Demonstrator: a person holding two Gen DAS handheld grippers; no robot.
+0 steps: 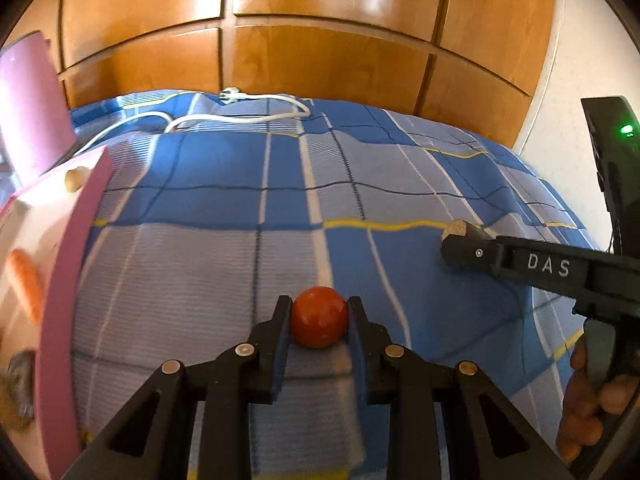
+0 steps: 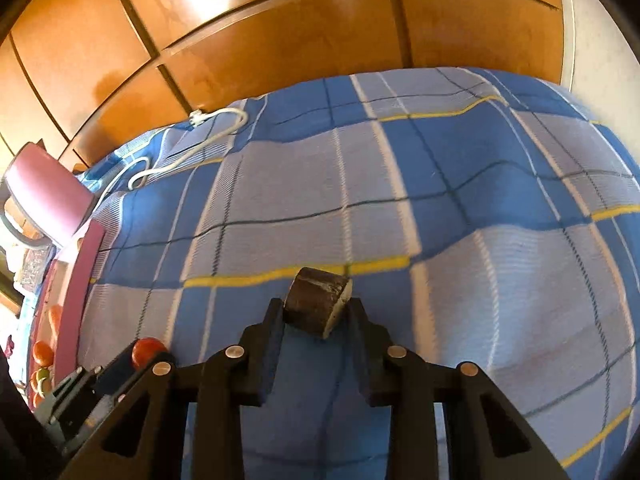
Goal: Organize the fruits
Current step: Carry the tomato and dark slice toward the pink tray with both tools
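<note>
My left gripper (image 1: 319, 312) is shut on a round red tomato (image 1: 319, 322) just above the blue checked bedspread (image 1: 240, 184). The tomato also shows in the right wrist view (image 2: 147, 351), at the lower left. My right gripper (image 2: 317, 312) is shut on a dark brown fruit piece with a pale cut face (image 2: 316, 303). In the left wrist view the right gripper (image 1: 456, 246) reaches in from the right with that piece's pale end (image 1: 456, 227) at its tip.
A pink-rimmed tray (image 1: 60, 280) at the left holds a carrot (image 1: 26, 280) and other produce; it also shows in the right wrist view (image 2: 78, 300). A white cable (image 1: 240, 118) lies at the far side. Wooden wardrobe doors (image 1: 320, 40) stand behind.
</note>
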